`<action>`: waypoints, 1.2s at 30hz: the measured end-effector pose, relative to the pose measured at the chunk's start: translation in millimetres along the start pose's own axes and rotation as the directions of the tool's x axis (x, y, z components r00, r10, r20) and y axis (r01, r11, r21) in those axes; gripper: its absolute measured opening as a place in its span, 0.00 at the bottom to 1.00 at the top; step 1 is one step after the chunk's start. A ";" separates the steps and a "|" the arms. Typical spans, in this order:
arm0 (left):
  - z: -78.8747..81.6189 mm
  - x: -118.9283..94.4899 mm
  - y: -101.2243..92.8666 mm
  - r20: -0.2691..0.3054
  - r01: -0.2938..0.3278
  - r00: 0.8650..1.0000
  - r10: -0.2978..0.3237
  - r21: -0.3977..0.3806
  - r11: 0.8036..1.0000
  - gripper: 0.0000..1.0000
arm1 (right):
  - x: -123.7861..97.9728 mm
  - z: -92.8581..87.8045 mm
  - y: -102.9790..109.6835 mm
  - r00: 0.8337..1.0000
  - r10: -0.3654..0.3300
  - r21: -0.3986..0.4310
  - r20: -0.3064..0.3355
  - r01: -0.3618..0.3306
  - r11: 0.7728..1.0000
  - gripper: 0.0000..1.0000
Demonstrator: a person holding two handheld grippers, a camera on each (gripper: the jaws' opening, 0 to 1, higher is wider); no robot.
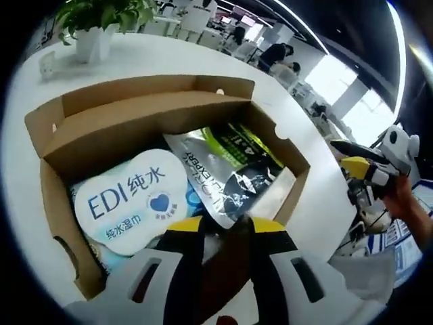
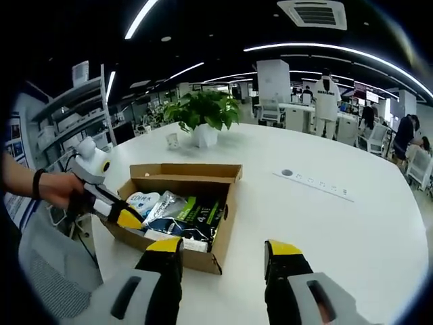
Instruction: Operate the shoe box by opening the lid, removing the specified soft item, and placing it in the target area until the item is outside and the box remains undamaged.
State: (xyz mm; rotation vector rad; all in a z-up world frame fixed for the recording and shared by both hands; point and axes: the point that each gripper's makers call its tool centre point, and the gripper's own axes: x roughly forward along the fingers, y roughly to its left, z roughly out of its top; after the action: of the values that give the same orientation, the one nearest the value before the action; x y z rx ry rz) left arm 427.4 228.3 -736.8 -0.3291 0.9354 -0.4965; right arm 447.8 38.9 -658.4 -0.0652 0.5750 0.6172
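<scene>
A brown cardboard shoe box lies open on the white table, its lid flap folded back at the far side. Inside are a white and blue wet-wipes pack and a soft silver, black and green pouch. My left gripper hangs over the box's near edge, open, with the pouch's near corner between its yellow tips. In the right gripper view a hand holds that left gripper at the box's left side. My right gripper is open with nothing in it, back from the box.
A potted plant stands on the round white table behind the box, and a white power strip lies to the right. The right gripper sits off the table's edge. Desks, chairs, shelves and people fill the office beyond.
</scene>
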 end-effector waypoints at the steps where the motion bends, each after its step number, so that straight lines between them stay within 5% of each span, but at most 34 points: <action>1: 0.5 1.7 -0.4 0.004 0.006 1.000 -0.006 -0.017 1.000 0.24 | -0.6 -0.9 -0.4 1.000 -0.001 0.000 -0.001 0.001 1.000 0.45; 14: 6.3 8.7 5.2 0.026 0.007 1.000 -0.004 -0.109 0.994 0.12 | -5.2 -9.4 -2.8 1.000 -0.004 0.005 -0.020 0.004 1.000 0.44; 24: 15.3 3.8 4.3 0.064 -0.061 0.996 0.064 -0.045 0.997 0.02 | 2.4 -12.7 10.3 0.999 0.022 0.004 -0.032 -0.022 1.000 0.43; 36: 23.6 -8.5 -0.2 0.104 -0.063 0.993 0.063 -0.009 0.998 0.01 | 1.8 -13.0 14.7 0.999 0.030 0.000 -0.034 -0.030 1.000 0.43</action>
State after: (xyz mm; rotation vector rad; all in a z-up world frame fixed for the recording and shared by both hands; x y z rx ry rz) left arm 442.7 234.0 -717.8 -0.3266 0.8434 -0.4150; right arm 434.3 49.0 -668.7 -0.0681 0.6094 0.6461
